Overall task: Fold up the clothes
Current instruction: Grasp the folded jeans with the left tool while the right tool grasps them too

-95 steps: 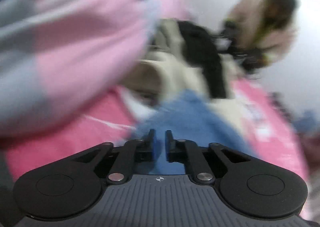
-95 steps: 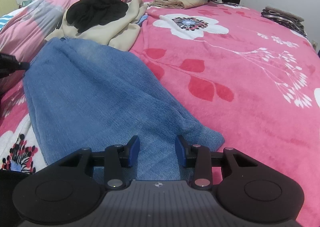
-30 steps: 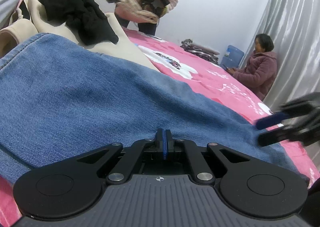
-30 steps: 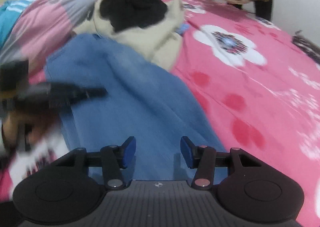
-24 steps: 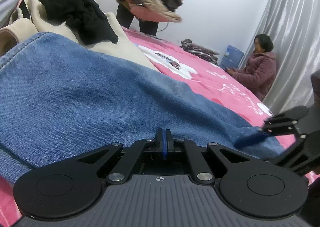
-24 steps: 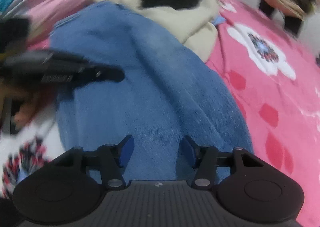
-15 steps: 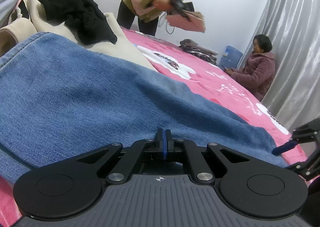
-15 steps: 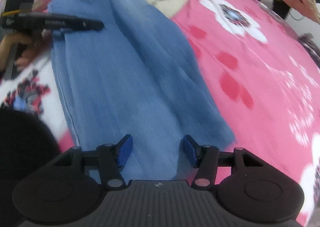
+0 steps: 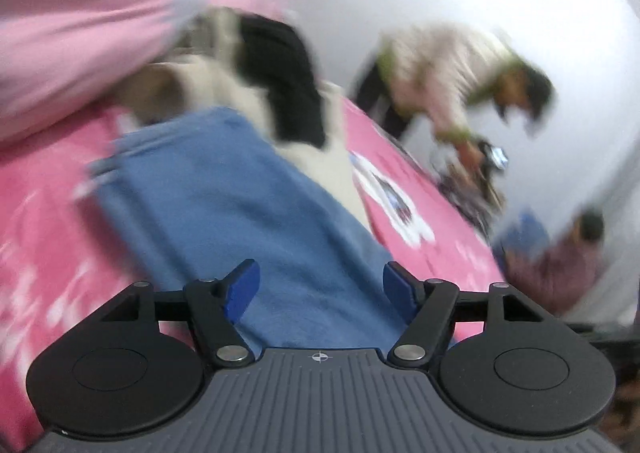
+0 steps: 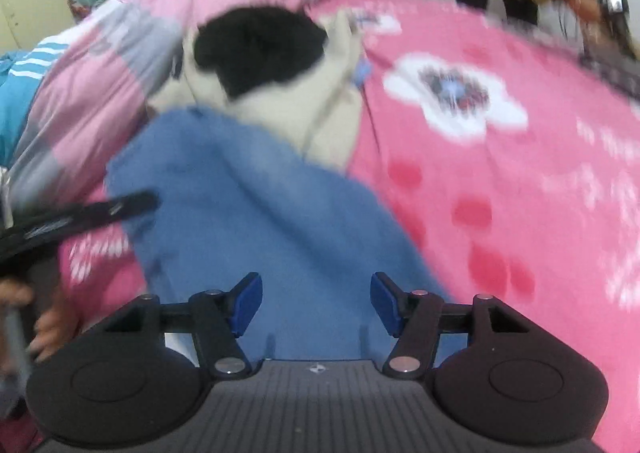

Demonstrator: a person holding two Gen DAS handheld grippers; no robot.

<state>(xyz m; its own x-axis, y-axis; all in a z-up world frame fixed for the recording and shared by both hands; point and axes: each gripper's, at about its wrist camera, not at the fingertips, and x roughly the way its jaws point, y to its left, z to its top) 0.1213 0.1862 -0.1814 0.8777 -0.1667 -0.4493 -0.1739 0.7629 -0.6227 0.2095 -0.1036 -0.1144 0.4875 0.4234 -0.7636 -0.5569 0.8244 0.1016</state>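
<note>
Left wrist view, blurred: the left gripper (image 9: pixel 321 285) stands wide apart, its jaws having just been opening, with nothing pinched between them. The jeans (image 9: pixel 240 221) lie flat on the pink blanket (image 9: pixel 40 253), running from 6 o'clock toward 10 o'clock. At 12 o'clock a cream garment (image 9: pixel 224 93) with a black garment (image 9: pixel 288 85) on it touches the jeans' far end. A person in a pale jacket (image 9: pixel 452 73) bends at 2 o'clock.

Right wrist view: the right gripper (image 10: pixel 316 303) is also spread, its jaws having just been opening, empty above the jeans (image 10: pixel 256 213). The left gripper's arm (image 10: pixel 80 215) reaches in from 9 o'clock beside the jeans' edge. A pink and grey quilt (image 10: pixel 100 93) lies at 10 o'clock.
</note>
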